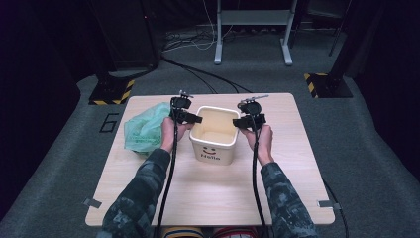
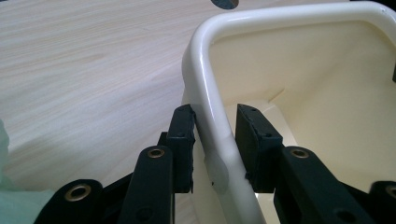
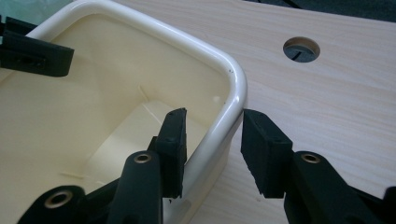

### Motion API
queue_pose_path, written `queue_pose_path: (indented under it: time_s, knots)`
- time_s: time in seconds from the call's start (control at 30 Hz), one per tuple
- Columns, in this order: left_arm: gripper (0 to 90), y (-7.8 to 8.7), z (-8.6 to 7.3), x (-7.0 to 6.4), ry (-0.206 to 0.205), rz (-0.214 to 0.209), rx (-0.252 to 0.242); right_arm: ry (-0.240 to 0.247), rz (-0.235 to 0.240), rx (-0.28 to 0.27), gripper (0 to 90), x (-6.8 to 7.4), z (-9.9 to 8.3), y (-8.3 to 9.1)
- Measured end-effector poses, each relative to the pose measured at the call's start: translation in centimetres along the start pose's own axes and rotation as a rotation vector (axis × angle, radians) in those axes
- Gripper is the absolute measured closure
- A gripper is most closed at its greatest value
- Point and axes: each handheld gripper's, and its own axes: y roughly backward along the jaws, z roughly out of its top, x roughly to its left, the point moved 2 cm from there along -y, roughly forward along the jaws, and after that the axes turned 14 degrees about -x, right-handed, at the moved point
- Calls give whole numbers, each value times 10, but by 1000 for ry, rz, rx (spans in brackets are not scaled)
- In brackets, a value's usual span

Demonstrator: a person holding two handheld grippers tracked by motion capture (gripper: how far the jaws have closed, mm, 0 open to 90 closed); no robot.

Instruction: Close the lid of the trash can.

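The cream bin (image 1: 214, 135) stands near the middle of the worktop (image 1: 277, 188), toward its far edge, a green bag (image 1: 144, 130) lying at its left side. Each gripper straddles the rim: the left gripper (image 2: 215, 140) and right gripper (image 3: 212, 144) both stand parted around the wall, not yet clamped. Gripping seems underway; next, both should close evenly before any lift.

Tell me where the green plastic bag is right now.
In the high view the green plastic bag lies on the table toward its far left, just left of the left gripper and the cream bin.
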Motion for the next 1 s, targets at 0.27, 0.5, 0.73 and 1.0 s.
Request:
queue_pose_path:
  time_s: [0.27,0.5,0.73,1.0]
  knots:
    - [666,10,-8,-2,-15,32,-15,84,-13,8,634,3,9,-13]
    - [667,14,-13,-2,-15,40,-18,134,-14,-1,644,5,15,-18]
    - [504,19,-20,3,10,49,-37,155,-20,0,599,3,18,-21]
    - [242,40,-16,1,-15,55,-96,105,19,-6,249,-1,16,-13]
